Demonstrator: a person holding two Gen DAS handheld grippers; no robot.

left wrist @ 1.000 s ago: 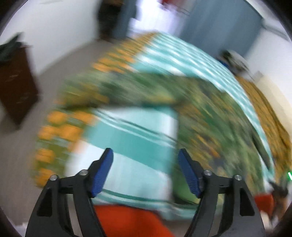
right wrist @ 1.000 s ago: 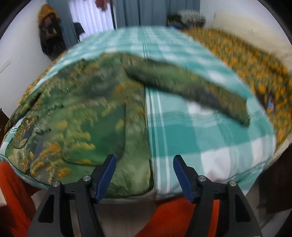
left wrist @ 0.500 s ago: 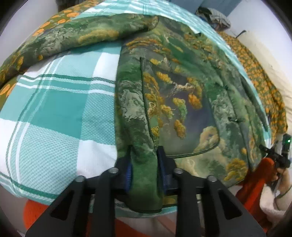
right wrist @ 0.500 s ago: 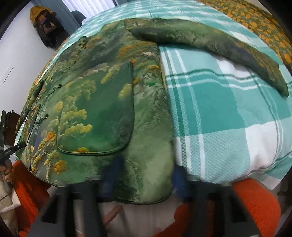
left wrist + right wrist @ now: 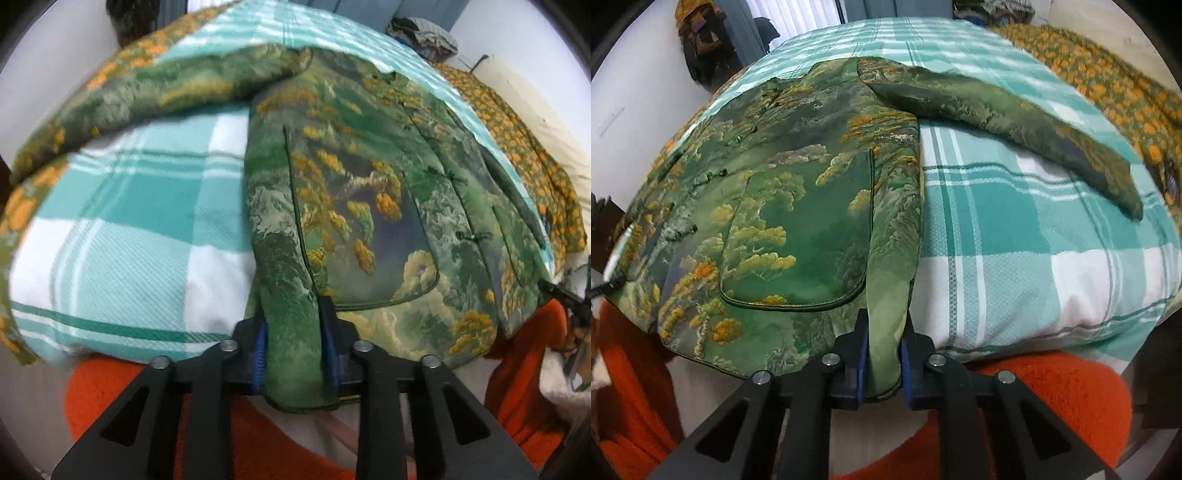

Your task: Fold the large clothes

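We see our left tool and right tool each pinching the green jacket hem at 6 o'clock — it lies on the checked bedspread, far sleeve blurred.

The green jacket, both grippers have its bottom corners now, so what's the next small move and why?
Probably lift both corners together and carry the hem up toward the collar. The left gripper and right gripper are each shut on a bottom corner of the green jacket, which lies flat on the checked blanket with sleeves spread.
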